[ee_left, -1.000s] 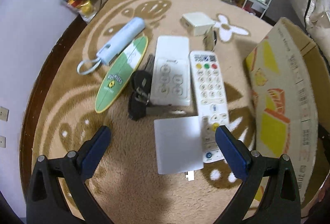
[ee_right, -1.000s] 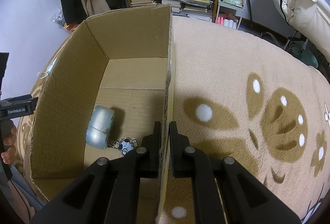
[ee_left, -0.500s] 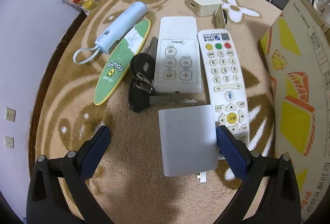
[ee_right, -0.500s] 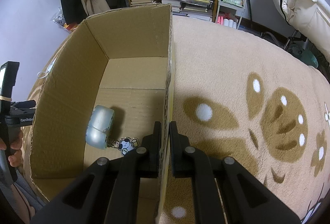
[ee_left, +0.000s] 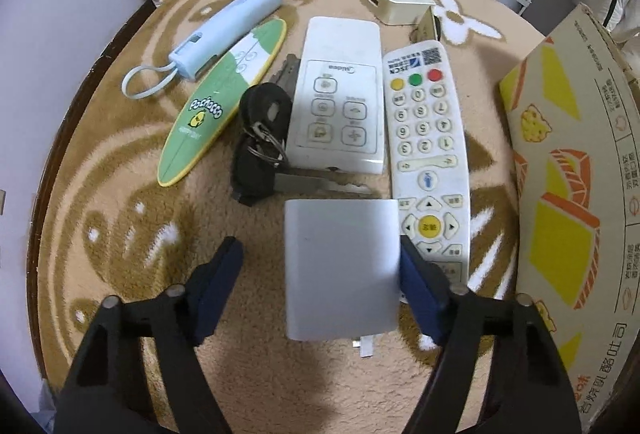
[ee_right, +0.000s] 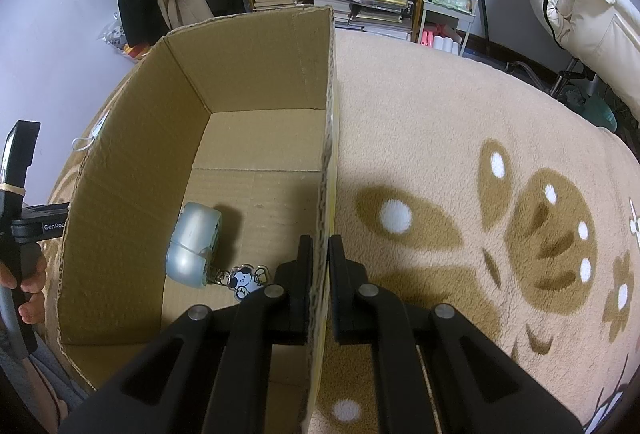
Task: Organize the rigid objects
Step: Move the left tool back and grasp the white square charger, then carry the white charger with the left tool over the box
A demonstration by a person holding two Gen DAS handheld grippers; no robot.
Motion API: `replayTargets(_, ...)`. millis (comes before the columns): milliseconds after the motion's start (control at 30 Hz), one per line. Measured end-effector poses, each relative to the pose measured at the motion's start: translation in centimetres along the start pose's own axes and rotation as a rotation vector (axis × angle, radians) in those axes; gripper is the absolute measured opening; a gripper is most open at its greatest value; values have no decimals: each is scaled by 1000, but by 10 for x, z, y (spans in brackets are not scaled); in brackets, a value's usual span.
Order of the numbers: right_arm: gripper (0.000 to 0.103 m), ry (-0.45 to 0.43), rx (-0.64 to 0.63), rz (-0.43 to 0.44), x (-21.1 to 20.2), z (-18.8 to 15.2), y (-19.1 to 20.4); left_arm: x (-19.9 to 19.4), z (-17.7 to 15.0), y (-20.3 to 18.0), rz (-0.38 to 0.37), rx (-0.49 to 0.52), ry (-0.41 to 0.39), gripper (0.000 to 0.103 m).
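Closing around the white charger, the left gripper points down at the rug; its right finger touches the charger's edge, while the left finger stands apart from it, so nothing is gripped yet. The charger lies flat on the rug, prongs toward the camera. Just beyond the charger lie the keys, whose blade nearly touches it. Beyond the charger, side by side: a white Midea remote and, touching the charger's right corner, a numbered remote. Left of the keys: a green surfboard-shaped tag and a blue power bank. Far beyond the charger: a cream cube adapter. Right of the charger stands the box.

The right gripper has its fingers clamped on the box's near wall. Inside the box: a silver case with a dog charm. Left of the box, a hand holds the other gripper's handle.
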State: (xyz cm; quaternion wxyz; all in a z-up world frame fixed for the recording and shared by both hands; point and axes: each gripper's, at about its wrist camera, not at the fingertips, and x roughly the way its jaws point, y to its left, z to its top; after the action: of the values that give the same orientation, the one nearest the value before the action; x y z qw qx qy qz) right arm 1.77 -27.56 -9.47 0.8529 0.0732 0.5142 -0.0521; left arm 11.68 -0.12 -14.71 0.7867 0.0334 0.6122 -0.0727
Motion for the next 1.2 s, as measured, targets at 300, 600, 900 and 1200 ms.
replayTargets(300, 8, 0, 0, 1, 0, 0, 0, -2, -6, -9, 32, 22, -8, 51)
replayTargets(600, 8, 1, 1, 1, 0, -1, 0, -33, -4, -19, 66, 60, -83, 50)
replayTargets(900, 8, 0, -1, 0, 0, 0, 0, -103, -9, -32, 63, 86, -229, 51)
replayTargets(1200, 8, 4, -4, -3, 2, -2, 0, -156, -20, -73, -39, 180, -350, 51)
